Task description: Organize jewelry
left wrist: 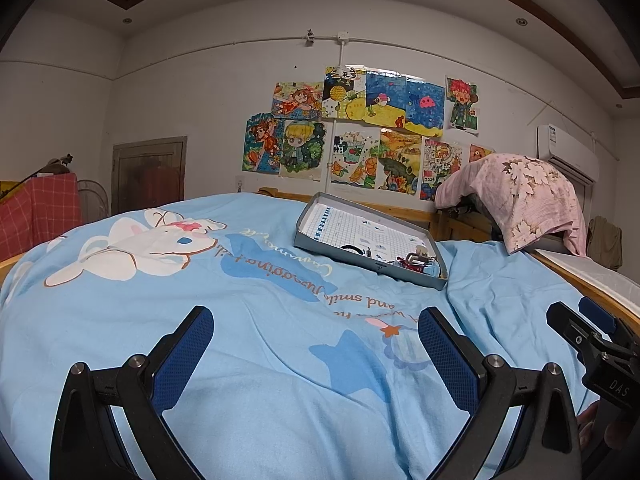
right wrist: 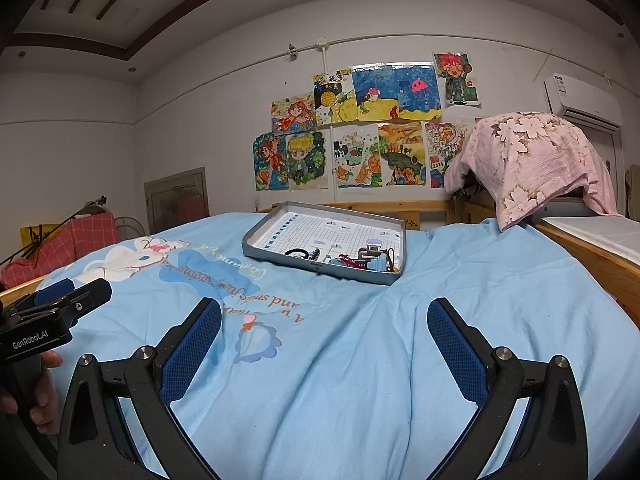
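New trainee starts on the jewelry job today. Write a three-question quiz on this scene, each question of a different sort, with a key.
1. True or false: the left gripper is shut on a piece of jewelry.
2. Where in the grey tray do the small items lie? A) spread evenly over it B) bunched at the near edge, mostly toward the right corner C) on the blue bedcover outside it
3. Fill in: the tray's floor is lined with ____-patterned paper.

Key: 1 false: both the left gripper and the right gripper hang open and empty above the bedcover. 2 B. 3 grid.
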